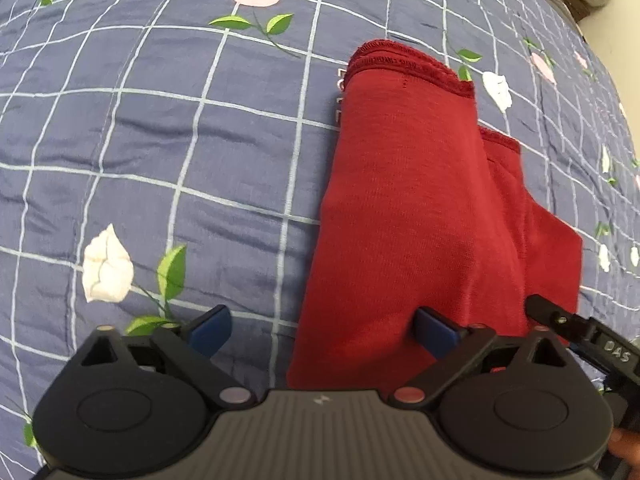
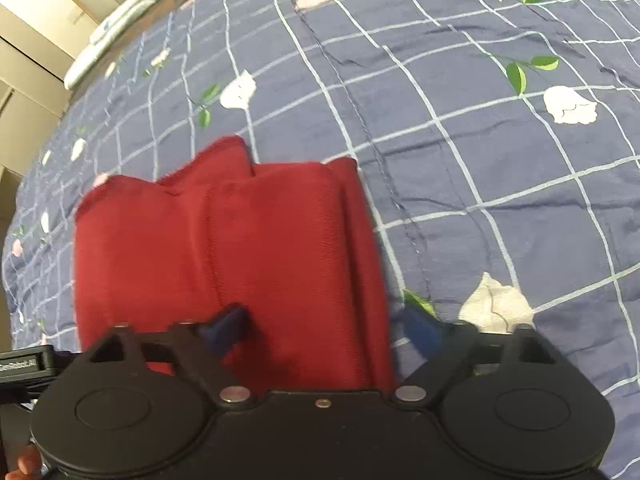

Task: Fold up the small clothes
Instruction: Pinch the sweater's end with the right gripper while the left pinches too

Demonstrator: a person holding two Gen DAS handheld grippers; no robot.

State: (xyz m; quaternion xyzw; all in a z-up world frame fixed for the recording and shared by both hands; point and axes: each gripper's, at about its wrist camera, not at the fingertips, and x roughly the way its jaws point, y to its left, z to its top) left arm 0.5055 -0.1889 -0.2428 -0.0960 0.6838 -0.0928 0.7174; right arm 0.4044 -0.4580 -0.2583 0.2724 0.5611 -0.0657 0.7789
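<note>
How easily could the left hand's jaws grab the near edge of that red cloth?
Probably easily: the left gripper hangs open right over the red cloth's near left edge, one finger on each side, nothing between on the blue bedspread.

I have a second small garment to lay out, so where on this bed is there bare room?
The blue checked floral bedspread lies bare left of the folded red knit garment in the left wrist view, and right of it in the right wrist view. It is crowded at the garment's near edge, where the left gripper and right gripper straddle its corners.
</note>
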